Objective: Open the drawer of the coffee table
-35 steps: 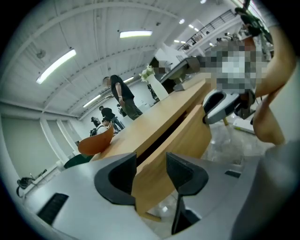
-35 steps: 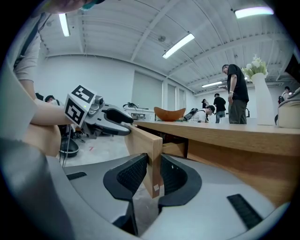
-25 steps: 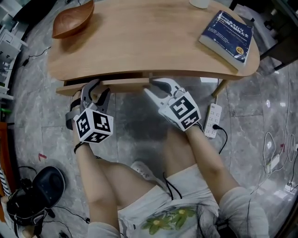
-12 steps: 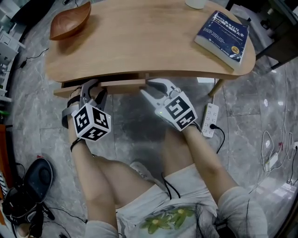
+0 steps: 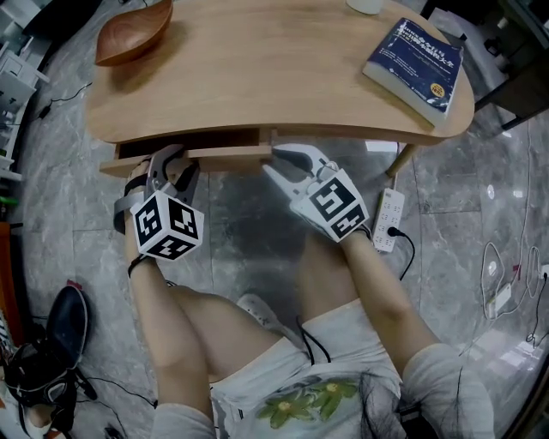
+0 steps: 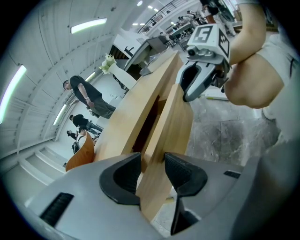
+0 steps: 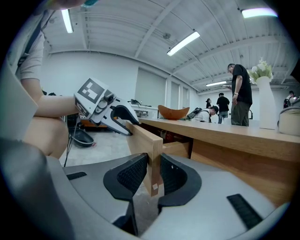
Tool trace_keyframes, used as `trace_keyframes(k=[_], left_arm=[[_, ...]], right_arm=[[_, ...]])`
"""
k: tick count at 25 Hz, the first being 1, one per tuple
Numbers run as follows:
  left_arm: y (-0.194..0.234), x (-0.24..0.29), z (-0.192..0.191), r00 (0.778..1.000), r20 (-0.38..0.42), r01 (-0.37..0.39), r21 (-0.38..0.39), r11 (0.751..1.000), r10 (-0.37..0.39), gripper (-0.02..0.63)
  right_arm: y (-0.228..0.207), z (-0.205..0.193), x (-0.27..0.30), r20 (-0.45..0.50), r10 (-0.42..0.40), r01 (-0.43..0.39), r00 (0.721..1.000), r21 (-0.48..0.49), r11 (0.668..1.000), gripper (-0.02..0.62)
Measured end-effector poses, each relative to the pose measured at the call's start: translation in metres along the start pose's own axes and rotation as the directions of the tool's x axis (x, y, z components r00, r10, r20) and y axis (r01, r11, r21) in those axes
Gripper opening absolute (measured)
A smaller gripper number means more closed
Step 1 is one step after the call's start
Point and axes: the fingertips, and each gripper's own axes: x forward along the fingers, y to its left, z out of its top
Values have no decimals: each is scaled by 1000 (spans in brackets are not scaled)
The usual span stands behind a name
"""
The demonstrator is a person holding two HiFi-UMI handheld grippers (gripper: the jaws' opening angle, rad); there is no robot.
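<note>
The coffee table [image 5: 274, 77] has a shallow wooden drawer under its near edge, pulled out a little, with a dark gap behind the drawer front [image 5: 223, 157]. My left gripper [image 5: 174, 163] straddles the left end of that front. Its jaws are closing, and in the left gripper view [image 6: 152, 176] the board [image 6: 173, 126] fills the space between both pads. My right gripper [image 5: 287, 163] holds the right end. In the right gripper view [image 7: 153, 173] its pads press both faces of the board [image 7: 143, 140].
On the tabletop lie a blue book [image 5: 418, 60] at the right, a wooden bowl [image 5: 133, 34] at the far left and a white cup [image 5: 369, 5] at the back. A power strip [image 5: 390, 221] lies on the marble floor by the right table leg. My knees are below the grippers.
Both grippers stay at the drawer front. The left jaws have narrowed onto the board. The gap behind the drawer front looks slightly wider.
</note>
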Motion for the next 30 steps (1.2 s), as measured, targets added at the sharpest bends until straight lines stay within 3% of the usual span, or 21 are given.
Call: trace_keyframes(k=[30], left_arm=[[-15,-7,-3,999,-47,-21,2,1000,21,161]], right_arm=[[11,-7,-7,-51,37,-38,998,-32,999,91]])
